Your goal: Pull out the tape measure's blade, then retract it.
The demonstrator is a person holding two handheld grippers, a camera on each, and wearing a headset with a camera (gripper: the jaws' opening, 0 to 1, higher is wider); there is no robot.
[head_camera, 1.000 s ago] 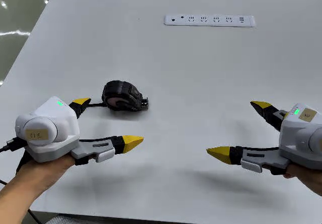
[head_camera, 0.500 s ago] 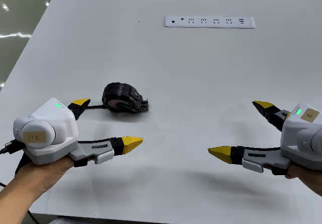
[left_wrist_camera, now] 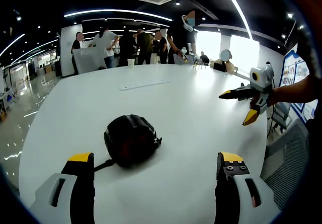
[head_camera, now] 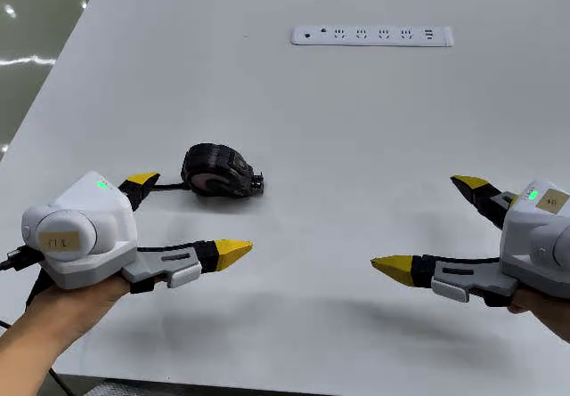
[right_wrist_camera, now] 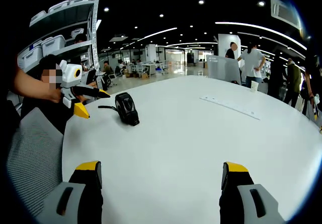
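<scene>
- 2 tools hover low over the white bench (head_camera: 356,129), one in each hand, their yellow tips pointing inward toward each other.
- The left tool (head_camera: 189,216) has its jaws spread wide apart and is not touching the tape measure (head_camera: 218,171).
- The tape measure, a black round case, lies on its side on the bench, just beyond the left tool's far jaw tip.
- In the left gripper view it sits just ahead of the tool, nearer the jaw on the left of that view.
- A thin black strap (head_camera: 169,184) trails from the case toward that tip; whether they touch cannot be told.
- The blade is wound in, with only its end hook (head_camera: 258,182) showing at the case's mouth, on the side facing the right tool.
- The right tool (head_camera: 428,225) also has its jaws wide apart, well away from the tape measure.
- 1 white power strip (head_camera: 372,36) lies flat near the far edge of the bench.
</scene>
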